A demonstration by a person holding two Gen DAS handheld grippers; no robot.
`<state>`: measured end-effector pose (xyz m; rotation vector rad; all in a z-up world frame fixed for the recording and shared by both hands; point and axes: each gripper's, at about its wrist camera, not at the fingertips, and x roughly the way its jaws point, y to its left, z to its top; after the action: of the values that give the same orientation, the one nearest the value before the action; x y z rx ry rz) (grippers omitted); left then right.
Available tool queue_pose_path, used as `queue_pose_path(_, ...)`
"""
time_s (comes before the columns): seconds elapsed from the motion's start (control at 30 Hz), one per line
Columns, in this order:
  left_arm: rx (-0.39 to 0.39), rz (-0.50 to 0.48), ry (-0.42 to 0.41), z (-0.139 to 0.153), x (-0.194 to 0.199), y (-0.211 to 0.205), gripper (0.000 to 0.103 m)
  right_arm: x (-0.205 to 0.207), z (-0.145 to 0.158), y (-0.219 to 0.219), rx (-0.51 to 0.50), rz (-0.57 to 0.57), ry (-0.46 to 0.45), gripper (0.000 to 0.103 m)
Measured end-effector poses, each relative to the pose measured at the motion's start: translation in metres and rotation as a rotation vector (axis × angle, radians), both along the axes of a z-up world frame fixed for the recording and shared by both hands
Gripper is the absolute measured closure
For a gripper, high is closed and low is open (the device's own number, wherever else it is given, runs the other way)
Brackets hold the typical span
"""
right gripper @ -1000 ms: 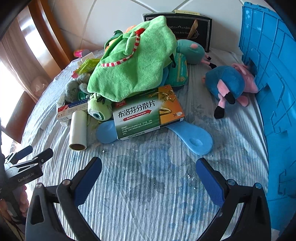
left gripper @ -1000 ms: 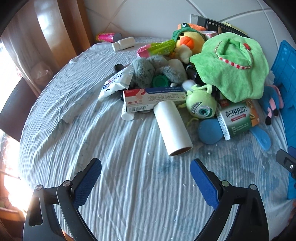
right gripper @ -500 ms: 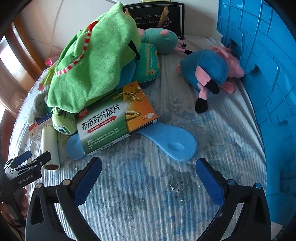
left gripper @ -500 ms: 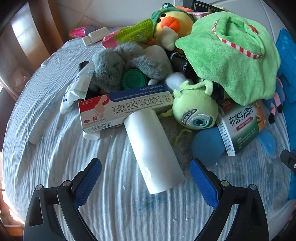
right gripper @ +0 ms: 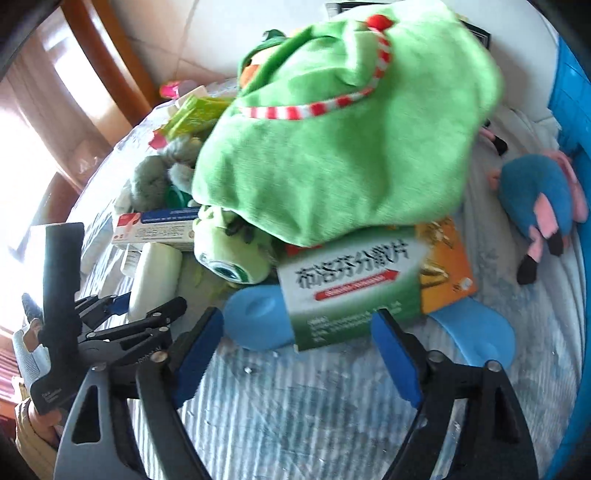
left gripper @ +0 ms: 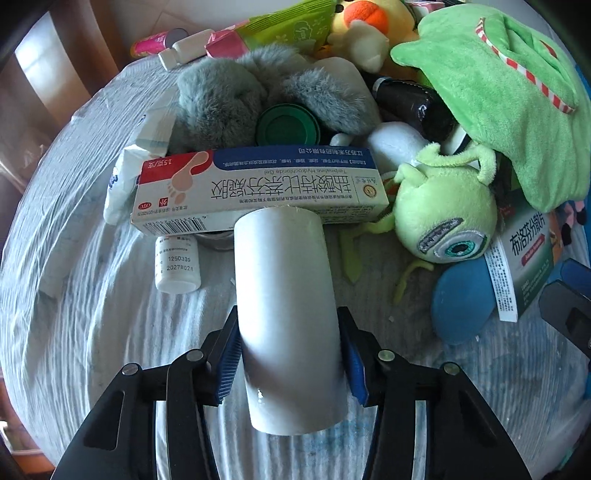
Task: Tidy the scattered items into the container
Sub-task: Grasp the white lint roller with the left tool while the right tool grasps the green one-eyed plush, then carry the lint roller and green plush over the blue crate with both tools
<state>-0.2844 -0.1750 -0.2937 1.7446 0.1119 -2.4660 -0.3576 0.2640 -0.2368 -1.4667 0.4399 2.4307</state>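
My left gripper (left gripper: pixel 290 354) is shut on a white roll (left gripper: pixel 288 314) that lies on the table, both pads against its sides. The roll also shows in the right wrist view (right gripper: pixel 155 280), with the left gripper (right gripper: pixel 140 314) around it. My right gripper (right gripper: pixel 295 350) is open, its fingers on either side of the near end of a green and orange medicine box (right gripper: pixel 365 280), which rests on a blue shoe-shaped piece (right gripper: pixel 255 317). The blue container (right gripper: pixel 576 96) stands at the right edge.
A pile lies behind: a long foot-cream box (left gripper: pixel 258 184), a small white bottle (left gripper: pixel 177 264), a grey plush (left gripper: pixel 229 99), a green one-eyed plush (left gripper: pixel 443 218), a green plush cloth (right gripper: pixel 332 147), a duck plush (left gripper: pixel 369 29). A blue-pink plush (right gripper: pixel 539 199) lies beside the container.
My left gripper moved forward and shut on the white roll. My right gripper moved left and closer to the medicine box, with its fingers narrowed around the box end.
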Motion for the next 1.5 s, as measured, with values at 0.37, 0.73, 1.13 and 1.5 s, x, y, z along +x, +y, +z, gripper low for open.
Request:
queue_pose_path(0.37, 0.02, -0.03, 0.035, 0.003, -0.016, -0.012, 0.054, -0.06, -0.027, -0.02, 0.035, 0.062, -0.015, 0.026)
queue_pose_path(0.73, 0.012, -0.035, 0.071, 0.01, -0.001, -0.022, 0.057, -0.057, -0.033, -0.022, 0.03, 0.025, -0.038, 0.041)
queue_pose_path(1.13, 0.012, -0.041, 0.197, 0.078, 0.041, -0.006, 0.057, -0.005, 0.041, -0.041, 0.086, 0.019, 0.08, 0.041)
queue_pose_path(1.5, 0.017, -0.111, 0.396, 0.172, 0.061, 0.014, 0.057, 0.041, 0.144, -0.054, 0.233, -0.054, 0.23, 0.041)
